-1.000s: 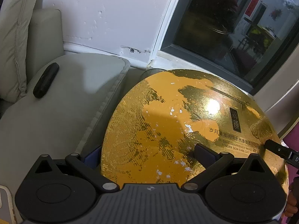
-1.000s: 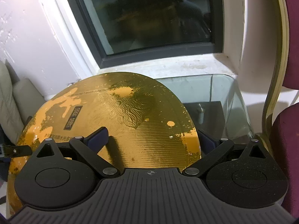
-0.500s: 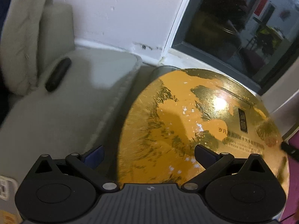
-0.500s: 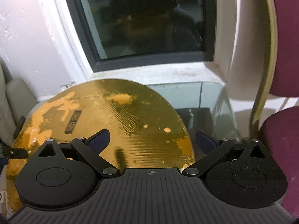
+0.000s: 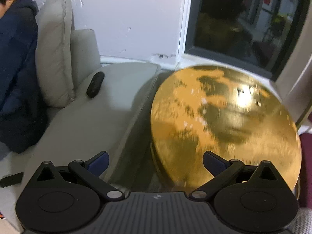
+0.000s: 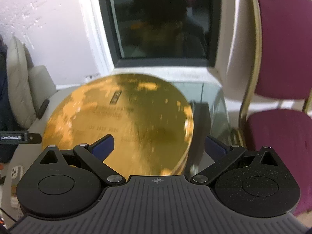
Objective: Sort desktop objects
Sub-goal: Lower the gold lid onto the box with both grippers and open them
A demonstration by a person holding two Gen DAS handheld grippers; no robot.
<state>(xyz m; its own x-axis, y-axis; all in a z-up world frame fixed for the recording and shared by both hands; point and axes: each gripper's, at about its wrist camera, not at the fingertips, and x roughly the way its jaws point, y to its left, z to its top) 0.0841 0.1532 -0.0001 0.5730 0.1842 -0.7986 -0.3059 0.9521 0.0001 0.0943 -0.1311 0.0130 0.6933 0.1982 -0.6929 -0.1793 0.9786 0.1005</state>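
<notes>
Left gripper [image 5: 155,160]: fingers are standing wide apart, gripping nothing, one blue pad [image 5: 213,163] hovering over the near edge of the gold round box.
Right gripper [image 6: 159,148]: fingers are spread wide, released, straddling the box's near right rim.
Gold round box [image 5: 224,120]: is lying flat on the glass table [image 6: 212,97], blurred.
Left of table: a beige sofa [image 5: 93,117] is carrying a black remote [image 5: 95,84].
Right of table: a maroon chair [image 6: 280,124] is standing just beside.

Left hand-held gripper [image 5: 155,160] and right hand-held gripper [image 6: 159,145], both spread wide, empty.
</notes>
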